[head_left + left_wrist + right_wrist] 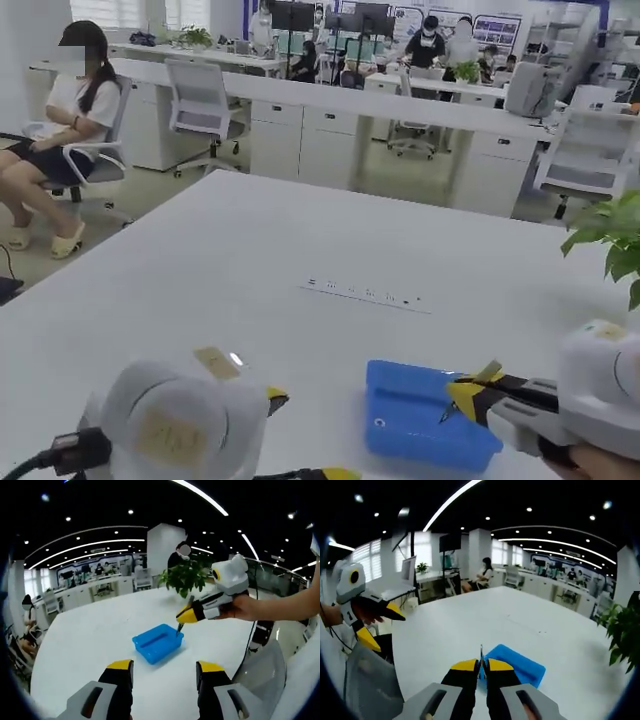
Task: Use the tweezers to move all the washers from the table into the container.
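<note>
Tweezers (pixel 447 412) are pinched by the right gripper (pixel 462 390), jaws pressed on them, tip angled down over the blue container (pixel 420 447), seemingly to release a washer. Tiny specks farther across the table (pixel 250 280) look like washers (pixel 365 293). Left gripper (pixel 165 667) idles near, jaws spread, empty.

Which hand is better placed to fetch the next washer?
Right. The right tool is shut on the tweezers above the blue container. The left tool is open and empty. The washers lie farther out.
</note>
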Tool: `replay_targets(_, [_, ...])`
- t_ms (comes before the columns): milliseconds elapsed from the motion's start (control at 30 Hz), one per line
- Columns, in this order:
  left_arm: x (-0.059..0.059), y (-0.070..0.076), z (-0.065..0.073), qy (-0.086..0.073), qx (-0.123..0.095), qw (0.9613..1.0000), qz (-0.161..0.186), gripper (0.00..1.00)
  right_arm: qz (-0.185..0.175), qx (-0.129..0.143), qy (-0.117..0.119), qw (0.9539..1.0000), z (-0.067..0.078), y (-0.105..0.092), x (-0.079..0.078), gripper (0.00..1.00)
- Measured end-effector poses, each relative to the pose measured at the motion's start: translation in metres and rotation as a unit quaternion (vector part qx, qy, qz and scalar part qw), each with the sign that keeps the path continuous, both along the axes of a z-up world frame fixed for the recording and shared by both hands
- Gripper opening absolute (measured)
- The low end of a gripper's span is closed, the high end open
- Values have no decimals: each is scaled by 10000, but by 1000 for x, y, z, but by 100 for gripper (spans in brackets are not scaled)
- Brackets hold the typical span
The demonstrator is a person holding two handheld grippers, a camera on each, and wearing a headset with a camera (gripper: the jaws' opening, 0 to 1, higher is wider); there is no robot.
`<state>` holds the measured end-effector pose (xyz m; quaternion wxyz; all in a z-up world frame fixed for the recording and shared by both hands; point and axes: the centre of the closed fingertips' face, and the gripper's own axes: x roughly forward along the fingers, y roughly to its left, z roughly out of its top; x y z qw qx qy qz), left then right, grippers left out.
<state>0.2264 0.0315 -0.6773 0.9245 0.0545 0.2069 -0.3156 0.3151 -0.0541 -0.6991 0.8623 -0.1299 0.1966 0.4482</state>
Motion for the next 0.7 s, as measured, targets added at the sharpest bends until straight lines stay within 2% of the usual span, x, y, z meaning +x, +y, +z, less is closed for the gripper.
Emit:
replay_targets(67, [-2,-11,10,71,-240,9992,-324,47,227,9,44,9997,4,4,-14,2])
replay_targets(100, [-2,-12,11,97,-276,9989,-378,44,336,44,93,9994,6,7,-21,2])
replay_targets(133, [-2,-16,14,230,-411,9978,-461,41,367,71,162,9992,7,7,-26,2])
replay_targets(267, [-4,-31,34,248,-919,9912,-920,24,600,70,169,9980,16,9,-45,2])
replay_targets(333, [-6,-37,41,261,-1006,9877,-1167,21,882,18,201,9959,19,11,-60,2])
replay_targets(467, [-14,-54,52,232,-1027,9780,-1803,18,1363,-137,330,9900,18,16,-82,2])
replay_targets(500, [-16,-61,56,137,-1005,9737,-2043,17,1560,-182,373,9869,17,19,-90,2])
replay_targets(533, [-19,-65,56,110,-947,9707,-2204,17,1679,-198,390,9848,17,21,-95,2])
replay_targets(567, [-22,-70,54,60,-823,9667,-2423,16,1837,-234,439,9817,16,23,-101,2])
replay_targets(633, [-24,-77,48,27,-568,9621,-2667,15,2096,-287,565,9757,14,24,-111,2])
replay_targets(667, [-26,-80,45,57,-557,9590,-2777,15,2207,-354,616,9728,12,24,-116,2])
replay_targets(700, [-29,-85,42,154,-563,9547,-2918,14,2328,-417,602,9698,10,24,-119,2])
